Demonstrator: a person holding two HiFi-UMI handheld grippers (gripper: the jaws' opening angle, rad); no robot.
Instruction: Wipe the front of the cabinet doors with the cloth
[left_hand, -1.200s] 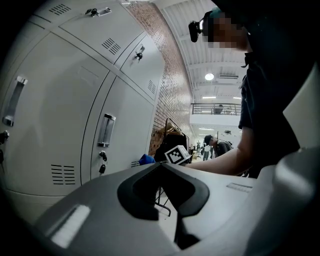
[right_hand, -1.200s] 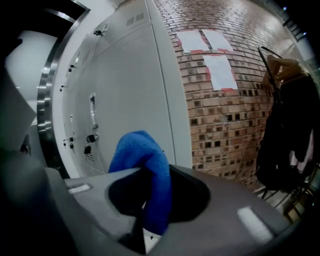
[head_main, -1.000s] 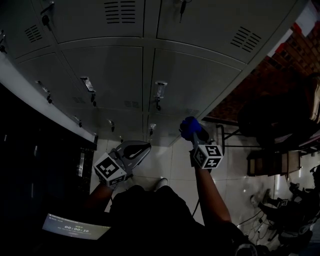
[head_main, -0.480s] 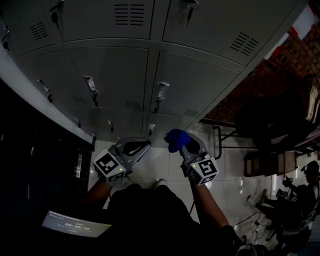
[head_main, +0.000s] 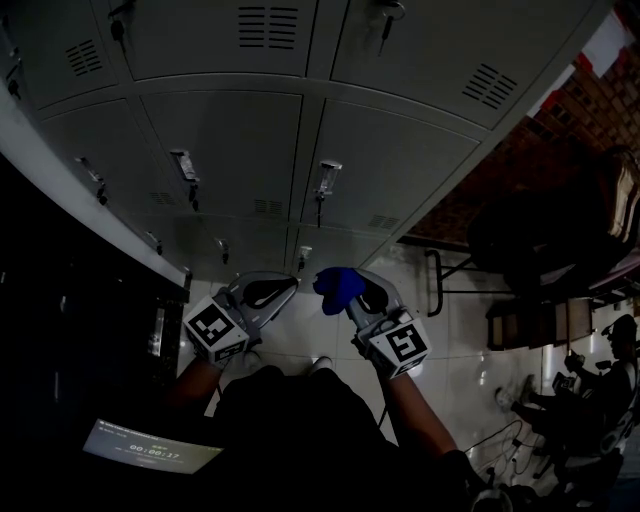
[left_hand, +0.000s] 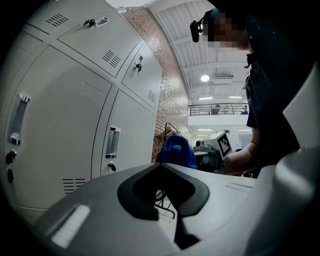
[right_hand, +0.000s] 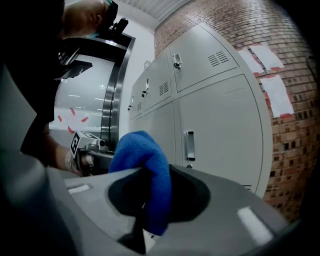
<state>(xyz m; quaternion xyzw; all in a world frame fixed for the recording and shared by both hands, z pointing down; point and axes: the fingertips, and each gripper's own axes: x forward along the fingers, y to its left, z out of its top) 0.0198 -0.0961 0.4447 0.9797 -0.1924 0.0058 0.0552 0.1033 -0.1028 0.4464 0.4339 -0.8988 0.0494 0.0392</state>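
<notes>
**The blue cloth comes away from the lockers, and the two claws are now side by side.**

The right claw (head_main: 350, 296) is clamped on the blue cloth (head_main: 335, 283). The cloth bulges out above its jaws and hangs in the air, not touching the cabinet doors (head_main: 230, 150). One second ago this claw was further to the right and nearer to the lowest door. Since then it has moved to the left and back toward the person, so the cloth is now just beside the tip of the left claw (head_main: 290, 288). The left claw has almost not moved, and its jaws are together with nothing between them. The grey doors look the same as before, and both claws are over the white tiled floor (head_main: 325, 335).
</notes>
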